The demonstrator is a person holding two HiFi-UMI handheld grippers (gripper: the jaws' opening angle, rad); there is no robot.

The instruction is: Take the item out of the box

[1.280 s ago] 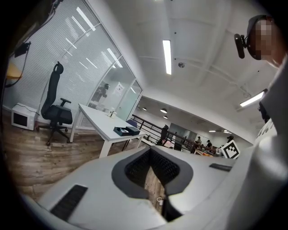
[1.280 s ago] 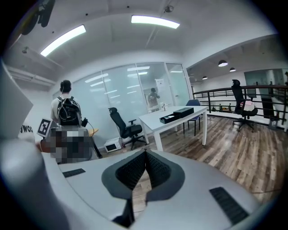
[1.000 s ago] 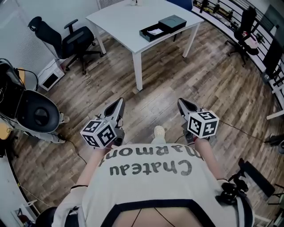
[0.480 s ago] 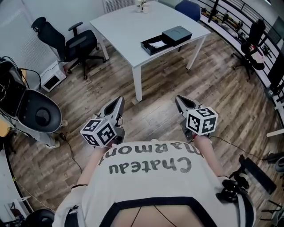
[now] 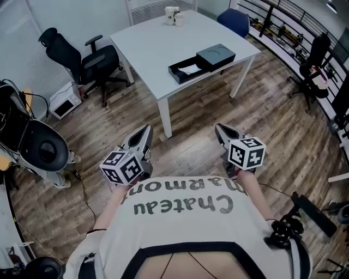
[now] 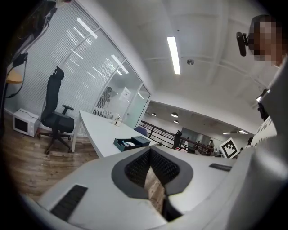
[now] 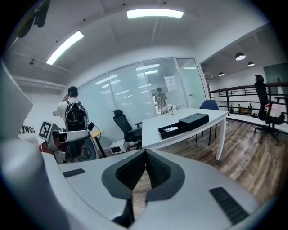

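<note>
A black open box (image 5: 184, 70) with a white item (image 5: 190, 69) inside lies near the front edge of the white table (image 5: 152, 43), its dark lid (image 5: 216, 56) right beside it. Both grippers are held low in front of the person's chest, over the wooden floor and well short of the table. The left gripper (image 5: 146, 131) is shut and empty, and so is the right gripper (image 5: 220, 129). In the left gripper view the box (image 6: 128, 143) shows far beyond the closed jaws. The right gripper view shows the box (image 7: 173, 130) and the lid (image 7: 194, 119) on the table ahead.
A black office chair (image 5: 82, 52) stands left of the table and a blue chair (image 5: 234, 20) behind it. Two cups (image 5: 173, 15) sit at the table's far edge. A round dark machine (image 5: 43, 144) and cables are at the left. Racks (image 5: 305, 38) line the right side.
The table and box have slid lower and nearer in the head view as the person steps toward them. Both grippers keep the same shut pose.
</note>
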